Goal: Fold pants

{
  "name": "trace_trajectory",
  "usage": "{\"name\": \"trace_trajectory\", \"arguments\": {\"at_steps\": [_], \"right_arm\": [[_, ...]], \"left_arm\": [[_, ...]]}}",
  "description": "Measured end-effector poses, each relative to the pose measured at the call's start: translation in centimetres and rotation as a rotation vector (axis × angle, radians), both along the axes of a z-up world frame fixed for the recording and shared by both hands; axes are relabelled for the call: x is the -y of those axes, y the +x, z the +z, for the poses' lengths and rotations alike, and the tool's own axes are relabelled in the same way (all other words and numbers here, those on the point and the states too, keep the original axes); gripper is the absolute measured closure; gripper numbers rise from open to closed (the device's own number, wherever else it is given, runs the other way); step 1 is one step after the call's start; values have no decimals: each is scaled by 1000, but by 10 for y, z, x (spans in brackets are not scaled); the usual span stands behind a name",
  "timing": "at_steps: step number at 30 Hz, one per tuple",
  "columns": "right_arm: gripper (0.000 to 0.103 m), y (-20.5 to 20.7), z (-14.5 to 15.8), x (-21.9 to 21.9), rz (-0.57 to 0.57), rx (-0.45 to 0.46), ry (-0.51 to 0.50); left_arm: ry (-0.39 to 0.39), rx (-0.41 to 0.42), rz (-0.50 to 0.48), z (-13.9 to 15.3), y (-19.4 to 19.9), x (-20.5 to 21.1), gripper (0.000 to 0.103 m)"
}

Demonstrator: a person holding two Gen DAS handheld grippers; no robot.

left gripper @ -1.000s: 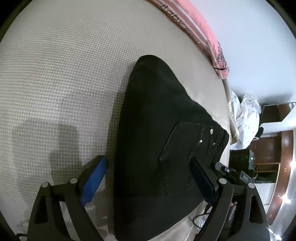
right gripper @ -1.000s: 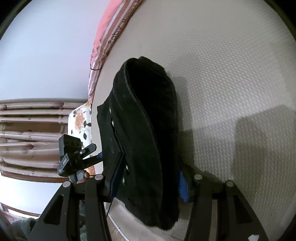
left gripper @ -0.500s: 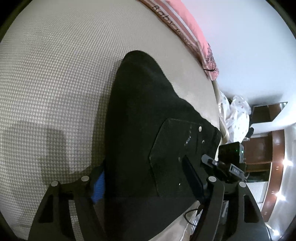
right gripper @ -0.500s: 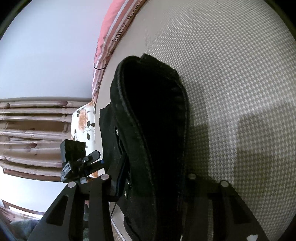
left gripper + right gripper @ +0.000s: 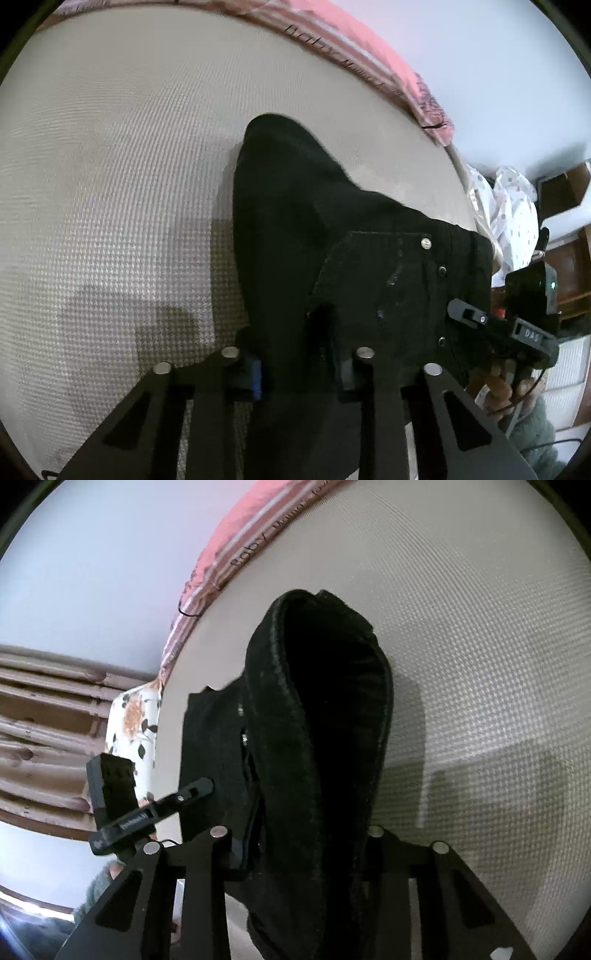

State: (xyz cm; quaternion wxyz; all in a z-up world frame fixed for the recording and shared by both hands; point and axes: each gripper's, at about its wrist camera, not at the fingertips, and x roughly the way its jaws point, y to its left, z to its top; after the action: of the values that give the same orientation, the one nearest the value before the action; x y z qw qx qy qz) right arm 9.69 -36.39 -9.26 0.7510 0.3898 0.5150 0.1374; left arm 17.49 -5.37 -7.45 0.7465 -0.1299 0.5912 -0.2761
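Pants (image 5: 317,236) bunched on the bed (image 5: 110,155), both tongs closing on the near edge at frame bottom: bite deep, lift evenly.

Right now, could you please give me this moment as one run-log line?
step: grasp for fold | left gripper: closing on pants | right gripper: closing on pants | surface: bed

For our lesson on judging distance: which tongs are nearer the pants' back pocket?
Left. The left tongs, closing on the pants, have one finger on the pocket's lower corner; the right tongs, also closing on them, sit past it at the waistband.
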Motion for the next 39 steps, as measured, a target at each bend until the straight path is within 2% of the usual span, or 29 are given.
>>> {"name": "trace_trajectory", "arguments": {"at_steps": [4,10,17,22,27,31,33,35,37,39], "right_arm": [[73,6,15,-11,3,13,8],[74,36,23,-35,43,28,65],[74,103,22,-68,101,48,120],[74,150,23,-87,132,56,110],[74,175,21,-91,139,63,95],[74,177,12,-86,136,64,16],[73,174,7,-85,148,57,-72],[66,169,3,-87,149,64,-149],[59,165,2,-88,143,72,-189],[54,161,2,-88,117,63,-223]], "left_arm": [[-19,18,-8,12,1,-5,87],[12,99,6,34,12,-24,87],[59,137,85,41,53,-62,87],[69,168,133,42,86,-84,87],[65,173,152,37,110,-94,87],[68,154,156,18,119,-109,87],[48,118,164,5,121,-118,83],[33,115,172,0,117,-124,76],[75,136,180,-3,114,-124,63],[97,142,185,-4,109,-124,57]]}}
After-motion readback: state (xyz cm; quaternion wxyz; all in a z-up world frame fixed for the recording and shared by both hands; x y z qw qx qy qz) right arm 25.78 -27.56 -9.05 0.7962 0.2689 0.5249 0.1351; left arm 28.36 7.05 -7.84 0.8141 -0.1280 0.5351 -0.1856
